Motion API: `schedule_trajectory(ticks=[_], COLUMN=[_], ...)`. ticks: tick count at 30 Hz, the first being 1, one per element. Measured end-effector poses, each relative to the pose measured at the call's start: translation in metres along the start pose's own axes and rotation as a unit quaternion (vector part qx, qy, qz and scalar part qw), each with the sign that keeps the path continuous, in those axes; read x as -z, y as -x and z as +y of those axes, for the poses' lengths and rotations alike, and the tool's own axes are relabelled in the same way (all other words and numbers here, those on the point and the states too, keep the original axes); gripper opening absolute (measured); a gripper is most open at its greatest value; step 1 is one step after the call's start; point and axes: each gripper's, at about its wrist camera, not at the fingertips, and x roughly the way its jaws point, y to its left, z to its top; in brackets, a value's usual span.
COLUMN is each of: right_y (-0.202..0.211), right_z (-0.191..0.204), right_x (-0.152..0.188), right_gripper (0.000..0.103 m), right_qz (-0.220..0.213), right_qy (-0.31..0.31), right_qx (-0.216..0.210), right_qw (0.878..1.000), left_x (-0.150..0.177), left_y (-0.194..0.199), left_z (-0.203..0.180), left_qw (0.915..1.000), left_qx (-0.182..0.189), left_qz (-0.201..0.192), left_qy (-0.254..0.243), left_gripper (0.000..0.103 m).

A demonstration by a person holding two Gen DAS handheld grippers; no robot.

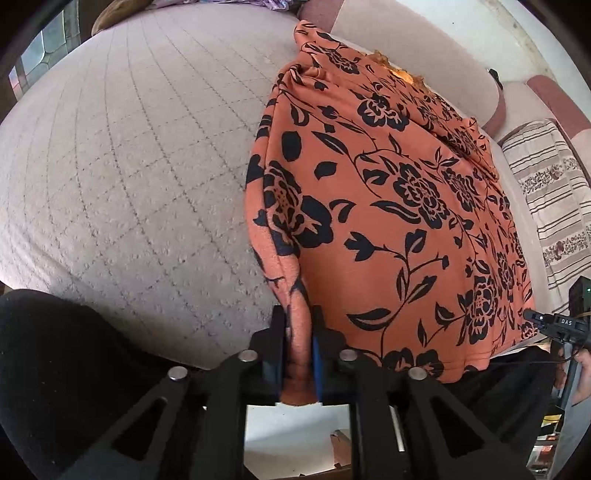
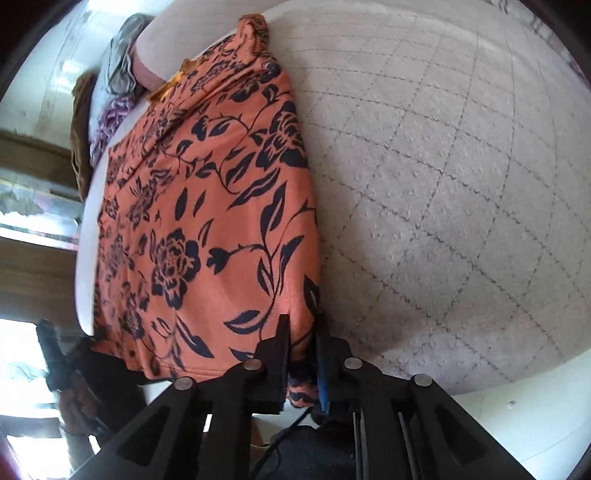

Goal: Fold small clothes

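An orange garment with a black flower print [image 1: 388, 206] lies spread on the quilted grey bed cover [image 1: 129, 166]. My left gripper [image 1: 300, 317] is shut on its near left corner, with cloth pinched between the fingers. In the right wrist view the same garment [image 2: 207, 221] lies to the left, and my right gripper [image 2: 301, 325] is shut on its near right corner at the bed's edge. The garment's far end is bunched and wrinkled [image 2: 251, 33]. The right gripper also shows at the right edge of the left wrist view [image 1: 565, 321].
A pale cushion [image 1: 424, 55] and a striped floral pillow [image 1: 546, 195] lie beyond the garment. Grey and purple clothes [image 2: 118, 74] are piled at the far side. The quilted bed cover [image 2: 443, 184] stretches right. Dark clothing of the person [image 1: 55, 369] is at the lower left.
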Motion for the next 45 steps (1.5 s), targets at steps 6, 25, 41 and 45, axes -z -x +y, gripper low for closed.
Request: schedule_trajectory(ticks=[6, 25, 41, 45], right_y=[0.006, 0.020, 0.027, -0.013], right_z=[0.000, 0.011, -0.006, -0.029], right_x=[-0.004, -0.009, -0.024, -0.021], right_gripper=[0.008, 0.006, 0.007, 0.007], right_qz=[0.002, -0.014, -0.036, 0.026], right_qy=[-0.011, -0.009, -0.066, -0.096], right_qx=[-0.030, -0.069, -0.124, -0.102], right_qw=[1.000, 0.997, 0.989, 0.990], left_x=[-0.006, -0.012, -0.037, -0.029], left_y=[0.016, 0.028, 0.016, -0.009], left_z=[-0.003, 0.011, 0.008, 0.017], left_qw=[0.9995, 0.9980, 0.9982, 0.9977], left_qx=[0.018, 0.043, 0.050, 0.037], left_qz=[-0.027, -0.037, -0.011, 0.038], left_qy=[0.000, 0.027, 0.030, 0.042], left_gripper=[0.007, 0.006, 0.006, 0.006])
